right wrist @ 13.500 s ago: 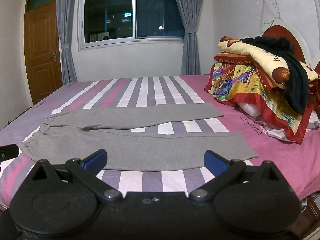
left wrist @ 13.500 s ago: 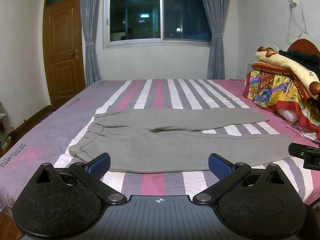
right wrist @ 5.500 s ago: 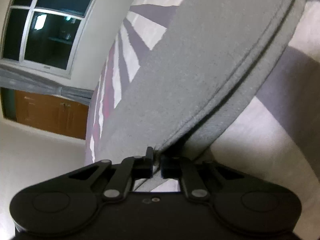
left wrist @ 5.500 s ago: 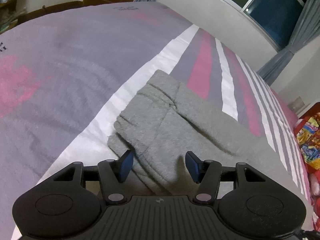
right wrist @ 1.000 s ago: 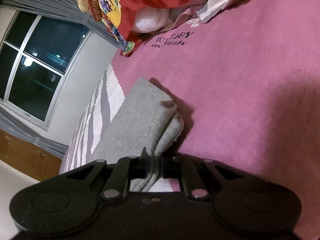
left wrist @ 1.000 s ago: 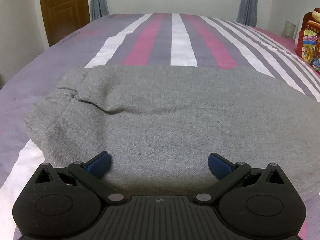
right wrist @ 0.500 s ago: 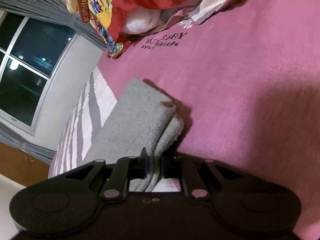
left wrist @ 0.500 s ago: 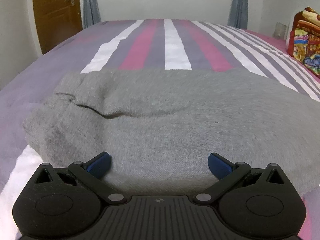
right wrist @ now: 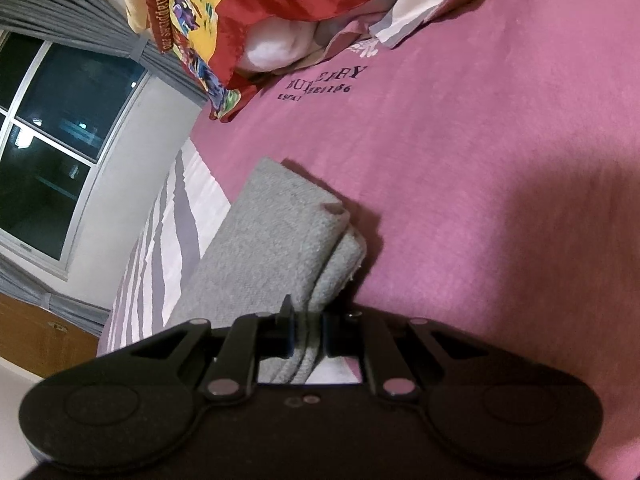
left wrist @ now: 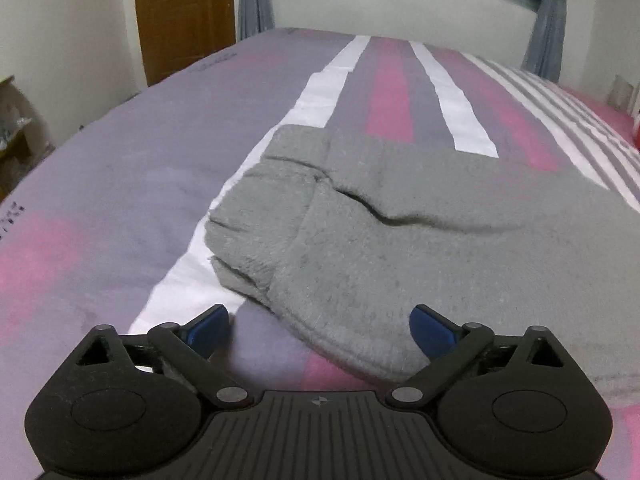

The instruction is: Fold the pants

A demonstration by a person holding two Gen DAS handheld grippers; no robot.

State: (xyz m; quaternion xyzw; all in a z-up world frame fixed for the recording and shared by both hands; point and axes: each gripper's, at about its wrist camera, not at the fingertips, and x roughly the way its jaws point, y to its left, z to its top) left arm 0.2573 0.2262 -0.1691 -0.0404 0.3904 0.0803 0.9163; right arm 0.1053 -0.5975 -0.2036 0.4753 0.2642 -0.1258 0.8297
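My right tool [right wrist: 308, 340] is clamped on the stacked cuffs of the pants [right wrist: 276, 240], its jaws pinched over both grey layers at the near edge. From there the legs run away from me toward the striped part of the bed [right wrist: 500, 184], lying flat with one leg on top of the other. My left tool [left wrist: 320, 330] is released, jaws spread wide, hovering low over the near corner of the waistband [left wrist: 260, 216] and gripping nothing. The pants [left wrist: 420, 240] stretch off to the right from that tool, so their long axis runs between my two hands: waist at the left, cuffs at the right. I judge the next fold is cuffs to waist, so my right hand has the work. The left sits level, pointing across the bed [left wrist: 120, 184]; the right is tilted well over.
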